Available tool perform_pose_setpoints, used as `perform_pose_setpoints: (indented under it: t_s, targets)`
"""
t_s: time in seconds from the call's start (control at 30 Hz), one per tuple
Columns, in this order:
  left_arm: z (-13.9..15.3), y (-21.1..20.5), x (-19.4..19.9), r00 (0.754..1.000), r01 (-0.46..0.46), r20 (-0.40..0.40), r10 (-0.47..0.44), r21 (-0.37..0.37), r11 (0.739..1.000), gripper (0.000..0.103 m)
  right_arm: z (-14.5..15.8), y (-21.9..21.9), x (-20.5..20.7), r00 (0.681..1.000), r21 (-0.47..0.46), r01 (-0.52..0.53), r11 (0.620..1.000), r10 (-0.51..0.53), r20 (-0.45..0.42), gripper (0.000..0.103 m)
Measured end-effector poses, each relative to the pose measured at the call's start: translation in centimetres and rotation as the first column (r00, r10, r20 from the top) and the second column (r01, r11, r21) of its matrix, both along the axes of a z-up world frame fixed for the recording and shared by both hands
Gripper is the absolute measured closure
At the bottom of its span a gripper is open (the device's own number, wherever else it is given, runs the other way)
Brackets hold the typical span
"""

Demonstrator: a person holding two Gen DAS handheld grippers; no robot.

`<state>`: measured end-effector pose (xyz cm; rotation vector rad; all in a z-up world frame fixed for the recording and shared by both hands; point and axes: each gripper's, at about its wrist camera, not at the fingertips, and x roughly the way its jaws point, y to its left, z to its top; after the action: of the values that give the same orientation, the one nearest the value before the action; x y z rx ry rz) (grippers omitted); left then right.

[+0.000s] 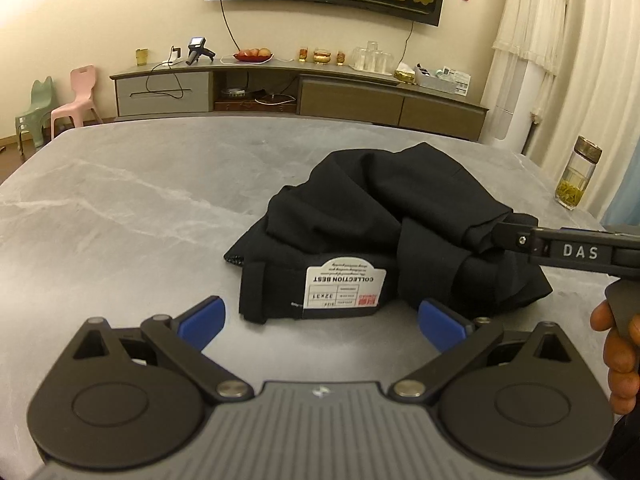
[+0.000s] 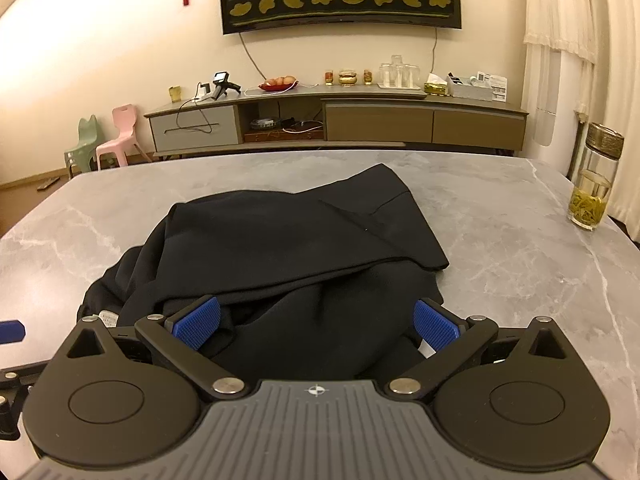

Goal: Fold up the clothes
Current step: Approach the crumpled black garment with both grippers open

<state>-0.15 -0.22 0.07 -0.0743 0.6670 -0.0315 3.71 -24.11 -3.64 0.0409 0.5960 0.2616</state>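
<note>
A pair of black trousers (image 1: 384, 216) lies crumpled on the grey marble table (image 1: 120, 208). The waist end, with a white size label (image 1: 344, 286), faces my left gripper (image 1: 322, 322). That gripper is open, its blue pads wide apart just short of the label. My right gripper (image 2: 316, 322) is open too, low over the near edge of the trousers (image 2: 300, 240), and loose cloth lies between its blue pads without being pinched. In the left wrist view the right gripper (image 1: 504, 231) comes in from the right, its tip against the cloth, with a hand (image 1: 616, 360) behind it.
A glass bottle with yellow-green tea (image 2: 594, 184) stands near the table's right edge. Beyond the table's far edge are a long TV cabinet (image 2: 336, 120) and two small plastic chairs (image 2: 120, 136). Bare tabletop stretches left of the trousers.
</note>
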Motion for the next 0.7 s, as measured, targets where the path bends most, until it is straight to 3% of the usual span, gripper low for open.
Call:
perform_pose_setpoints:
  t_s: [0.17, 0.3, 0.4, 0.5, 0.53, 0.57, 0.6, 0.63, 0.67, 0.7]
  targets:
    - [0.1, 0.4, -2.0, 1.000, 0.020, 0.022, -0.018, -0.069, 0.997, 0.000, 0.2, 0.1, -0.6, 1.000, -0.045, -0.014, 0.999, 0.015, 0.019, 0.001]
    - [0.4, -0.5, -2.3, 0.999, 0.042, 0.006, -0.042, -0.056, 0.998, 0.000, 0.1, 0.9, -1.1, 1.000, -0.085, -0.019, 0.996, 0.020, 0.015, 0.001]
    - [0.6, -1.4, -2.7, 0.998, 0.069, -0.009, -0.069, 0.011, 0.998, 0.000, -0.1, 1.1, -1.3, 1.000, -0.084, -0.024, 0.996, 0.025, 0.013, 0.001]
    - [0.6, -1.7, -2.9, 0.993, 0.115, -0.017, -0.115, 0.009, 0.993, 0.000, 0.0, 1.0, -1.6, 0.999, -0.078, -0.040, 0.996, 0.041, 0.014, 0.003]
    - [0.7, -1.8, -3.0, 0.992, 0.128, -0.015, -0.128, 0.000, 0.992, 0.007, 0.0, 1.0, -1.7, 0.999, -0.077, -0.046, 0.996, 0.047, 0.014, 0.005]
    - [0.8, -1.8, -3.1, 0.990, 0.140, -0.012, -0.141, -0.009, 0.990, 0.027, 0.1, 1.0, -1.9, 0.998, -0.075, -0.052, 0.996, 0.054, 0.014, 0.016]
    - [0.8, -1.9, -3.2, 0.989, 0.147, -0.016, -0.147, -0.014, 0.989, 0.038, 0.1, 0.9, -1.9, 0.998, -0.073, -0.058, 0.996, 0.060, 0.012, 0.032]
    - [0.8, -1.9, -3.2, 0.989, 0.148, -0.021, -0.148, -0.017, 0.989, 0.060, 0.0, 1.0, -1.9, 0.998, -0.074, -0.064, 0.995, 0.064, 0.001, 0.048]
    - [0.8, -2.0, -3.2, 0.988, 0.150, -0.022, -0.150, -0.019, 0.989, 0.083, -0.1, 1.0, -1.8, 0.997, -0.068, -0.073, 0.995, 0.073, -0.010, 0.054]
    - [0.9, -2.0, -3.3, 0.988, 0.151, -0.023, -0.152, -0.020, 0.988, 0.092, -0.2, 1.0, -1.9, 0.997, -0.060, -0.080, 0.995, 0.079, -0.017, 0.063]
